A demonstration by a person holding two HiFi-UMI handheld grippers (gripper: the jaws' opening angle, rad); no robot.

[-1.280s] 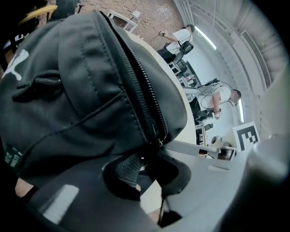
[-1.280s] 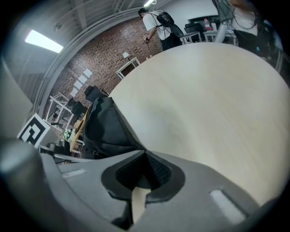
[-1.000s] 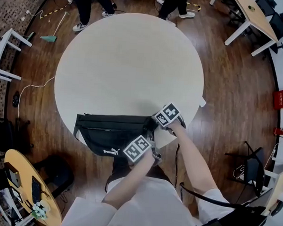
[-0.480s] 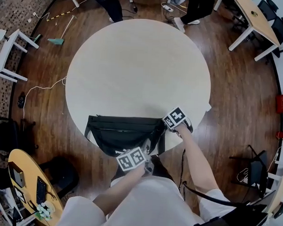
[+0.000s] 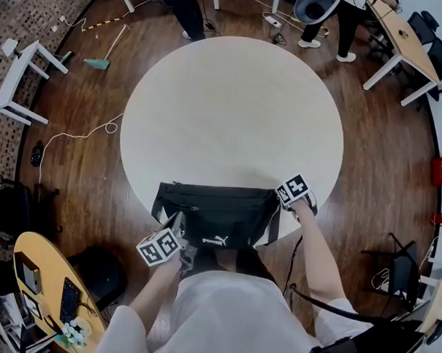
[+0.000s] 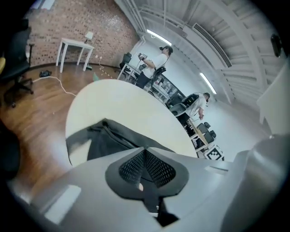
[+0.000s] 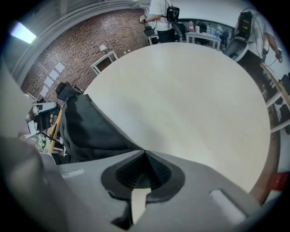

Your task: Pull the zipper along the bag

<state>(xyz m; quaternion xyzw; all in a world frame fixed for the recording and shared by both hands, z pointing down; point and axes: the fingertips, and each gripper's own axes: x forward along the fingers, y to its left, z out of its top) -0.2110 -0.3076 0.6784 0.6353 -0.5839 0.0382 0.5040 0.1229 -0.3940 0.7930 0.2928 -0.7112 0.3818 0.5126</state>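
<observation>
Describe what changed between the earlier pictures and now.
The left gripper moved left along the black bag, from near its right end to its left end. The right gripper stayed shut on the bag's right end; the bag stayed on the table.

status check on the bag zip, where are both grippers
Left gripper shut, at left end of black bag, nothing seen between fingers. Right gripper shut on black bag, right end. Nothing on the table in the way.

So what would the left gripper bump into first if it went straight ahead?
Most likely the black bag. The shut left gripper points right at it where it lies on the round table, though how far away it is can't be judged.
</observation>
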